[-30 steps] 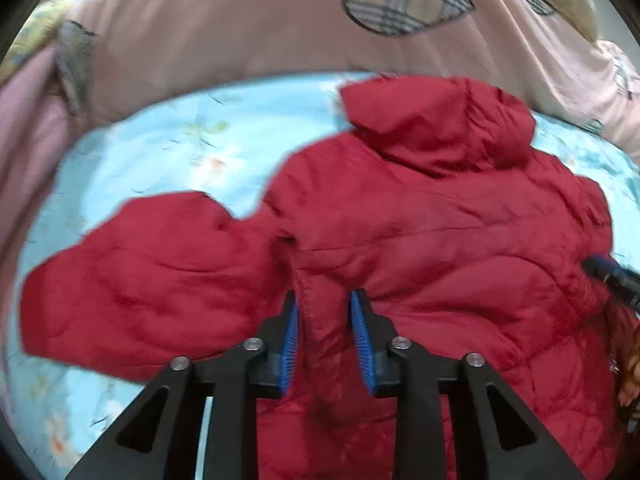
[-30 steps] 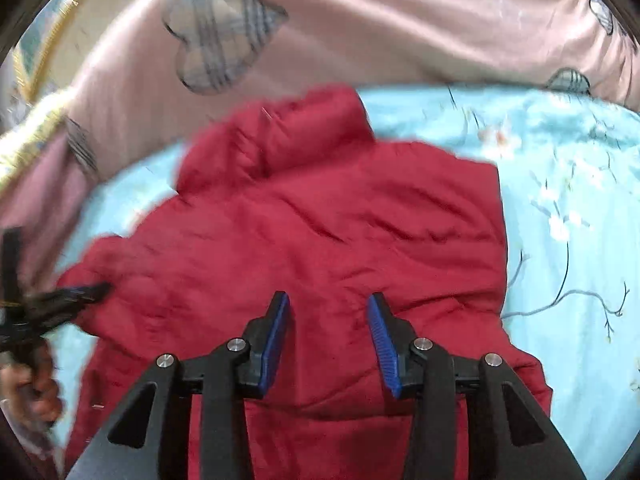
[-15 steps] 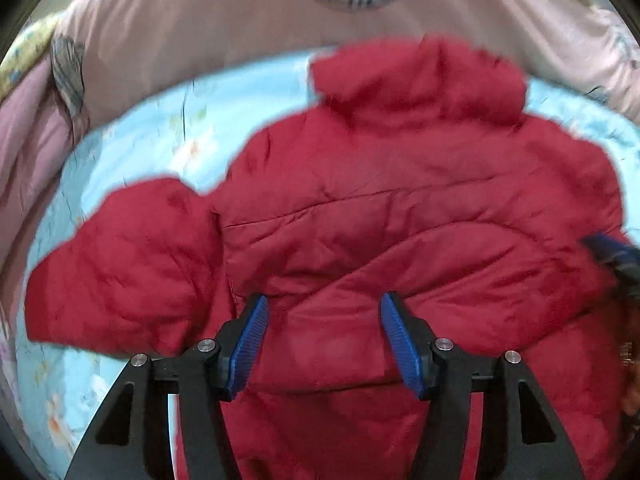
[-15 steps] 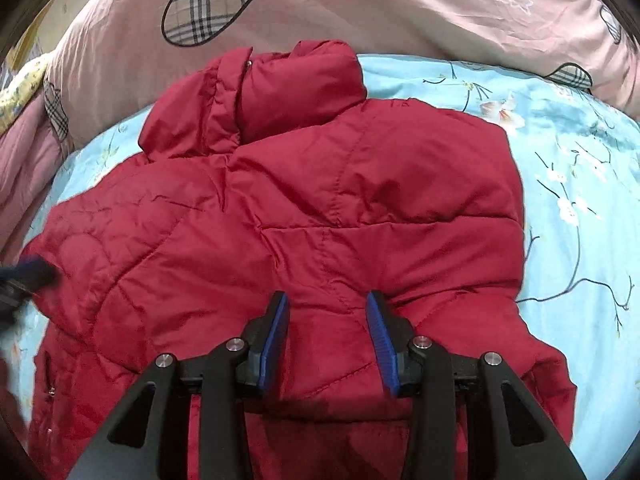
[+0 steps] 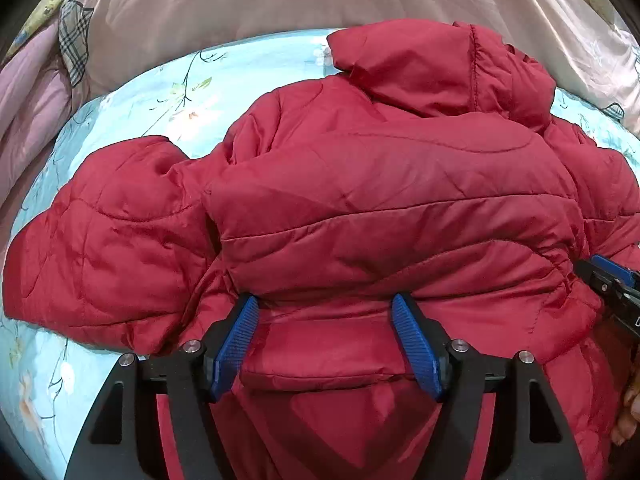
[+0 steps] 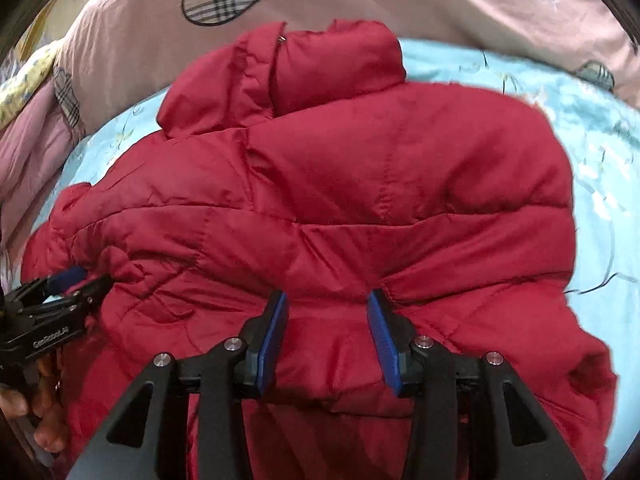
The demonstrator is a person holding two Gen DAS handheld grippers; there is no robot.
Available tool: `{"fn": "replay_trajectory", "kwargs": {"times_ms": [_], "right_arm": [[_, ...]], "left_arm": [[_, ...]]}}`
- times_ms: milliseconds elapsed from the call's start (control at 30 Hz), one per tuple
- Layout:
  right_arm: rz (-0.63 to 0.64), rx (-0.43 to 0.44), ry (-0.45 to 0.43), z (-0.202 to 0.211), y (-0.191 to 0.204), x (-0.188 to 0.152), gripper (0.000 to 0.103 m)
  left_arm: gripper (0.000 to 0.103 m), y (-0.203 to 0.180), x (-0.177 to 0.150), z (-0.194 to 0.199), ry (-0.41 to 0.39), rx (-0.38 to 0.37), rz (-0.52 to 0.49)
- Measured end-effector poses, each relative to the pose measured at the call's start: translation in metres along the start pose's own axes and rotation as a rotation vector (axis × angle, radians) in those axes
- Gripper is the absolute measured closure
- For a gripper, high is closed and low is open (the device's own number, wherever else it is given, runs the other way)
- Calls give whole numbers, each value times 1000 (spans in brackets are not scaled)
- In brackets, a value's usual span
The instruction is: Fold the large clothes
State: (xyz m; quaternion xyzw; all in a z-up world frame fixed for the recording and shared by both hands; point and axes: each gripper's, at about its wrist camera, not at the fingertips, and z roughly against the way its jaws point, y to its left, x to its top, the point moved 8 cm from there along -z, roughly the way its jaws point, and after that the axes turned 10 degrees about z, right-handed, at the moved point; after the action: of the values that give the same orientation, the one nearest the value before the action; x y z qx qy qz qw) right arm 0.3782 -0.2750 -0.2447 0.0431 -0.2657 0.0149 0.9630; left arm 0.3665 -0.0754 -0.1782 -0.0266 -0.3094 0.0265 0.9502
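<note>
Lying spread across the pale blue floral bedsheet (image 5: 132,92) is the red padded jacket (image 5: 380,184), back side up, its hood (image 5: 432,64) pointing away from me toward the pink quilt (image 5: 240,0) with plaid heart patches bunched along the far edge. One sleeve (image 5: 104,240) flops out to the left over the sheet; on the other side the jacket's edge is tucked in, so it ends in a fairly straight line there.

My left gripper (image 5: 324,308) sits low over the jacket's lower back, its jaws opening, a thick roll of red fabric between the blue pads (image 5: 236,340), which stand clear of it. My right gripper (image 6: 328,300) is at the same band of the jacket further right, jaws about half apart with a puffed fold bulging between them; whether the pads truly pinch it I cannot tell.

Each gripper shows at the edge of the other's view, beside the jacket's hem, with my fingers (image 6: 44,432) wrapped around the handle.
</note>
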Motion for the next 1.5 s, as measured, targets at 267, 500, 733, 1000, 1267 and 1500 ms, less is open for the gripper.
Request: {"fn": "replay_trajectory", "kwargs": {"times_ms": [267, 500, 733, 1000, 1267, 1500], "right_arm": [[-24, 4, -25, 11, -1, 0, 60], [-57, 49, -85, 57, 1, -3, 59], [-8, 99, -128, 97, 23, -11, 52], [37, 96, -98, 100, 33, -27, 52], [29, 104, -84, 98, 32, -38, 52], [5, 109, -84, 100, 30, -41, 52]], "left_arm": [[28, 31, -4, 32, -15, -27, 82], [24, 133, -12, 53, -43, 13, 304], [21, 240, -24, 39, -8, 56, 551], [19, 347, -35, 17, 11, 77, 834], [16, 446, -7, 5, -60, 154, 996], [14, 516, 22, -18, -75, 253, 986]]}}
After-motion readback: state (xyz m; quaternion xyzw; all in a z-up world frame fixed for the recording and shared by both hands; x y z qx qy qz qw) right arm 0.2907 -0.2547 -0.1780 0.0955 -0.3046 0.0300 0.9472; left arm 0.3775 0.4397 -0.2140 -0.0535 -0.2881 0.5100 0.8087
